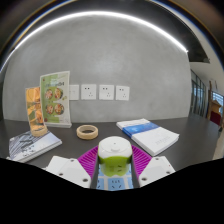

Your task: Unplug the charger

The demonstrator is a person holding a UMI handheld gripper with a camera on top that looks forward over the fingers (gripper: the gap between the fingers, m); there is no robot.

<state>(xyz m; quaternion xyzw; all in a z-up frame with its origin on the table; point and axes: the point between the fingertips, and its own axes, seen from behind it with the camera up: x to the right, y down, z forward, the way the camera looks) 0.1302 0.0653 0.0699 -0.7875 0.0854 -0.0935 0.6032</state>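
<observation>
A charger (112,152) with a white top and green body stands between my gripper's (113,162) two purple-padded fingers. Both pads (90,157) press against its sides. Right under and just in front of the charger lies a light blue power strip (111,186) with socket holes showing. I cannot tell whether the charger's prongs are still in the strip.
On the dark table beyond the fingers lie a roll of tape (87,131), a stack of books (150,135) on the right and a booklet (32,146) on the left. A leaflet stand (48,100) is at the back left. Three wall sockets (104,92) are on the grey wall.
</observation>
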